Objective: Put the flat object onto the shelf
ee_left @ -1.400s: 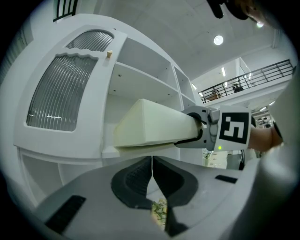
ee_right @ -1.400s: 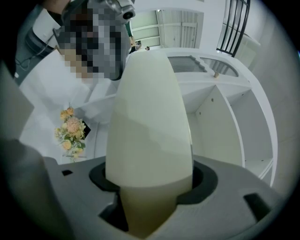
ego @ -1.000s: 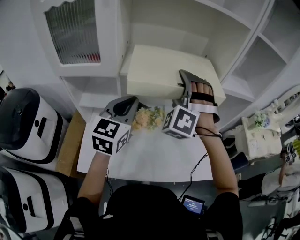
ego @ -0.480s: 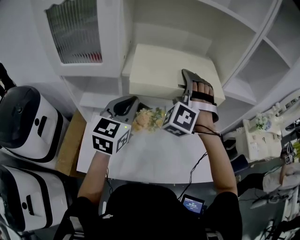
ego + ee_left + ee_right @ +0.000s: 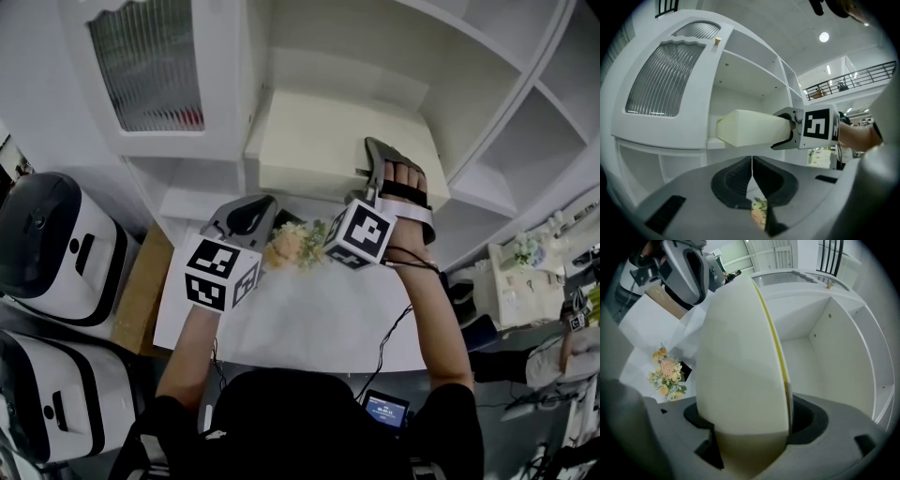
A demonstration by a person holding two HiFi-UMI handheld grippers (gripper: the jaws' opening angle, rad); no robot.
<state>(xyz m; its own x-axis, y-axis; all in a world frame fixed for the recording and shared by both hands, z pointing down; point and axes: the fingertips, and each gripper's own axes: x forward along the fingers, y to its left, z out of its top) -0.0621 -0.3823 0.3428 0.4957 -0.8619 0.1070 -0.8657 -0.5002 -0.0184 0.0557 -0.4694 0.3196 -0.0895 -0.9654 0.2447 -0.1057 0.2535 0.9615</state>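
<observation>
The flat object is a cream box [image 5: 337,141] lying in the opening of the white shelf [image 5: 328,75], its near end sticking out over the edge. My right gripper [image 5: 367,157] is at that near end. Its jaws have just been opening: they stand a little apart from the box [image 5: 740,362], which is still between them. From the left gripper view, the right gripper [image 5: 787,129] straddles the box's end [image 5: 750,129]. My left gripper [image 5: 246,214] hovers lower left over the table, shut and empty, its jaws [image 5: 752,164] meeting in a thin line.
A small bunch of yellow flowers [image 5: 292,242] lies on the white table [image 5: 309,319] below the shelf. A ribbed-glass cabinet door [image 5: 145,66] is at upper left. Two white rounded machines [image 5: 47,244] and a cardboard box [image 5: 141,281] stand left of the table.
The right gripper's marker cube has shifted slightly toward the shelf. The box stays in the shelf opening and the left gripper holds still.
</observation>
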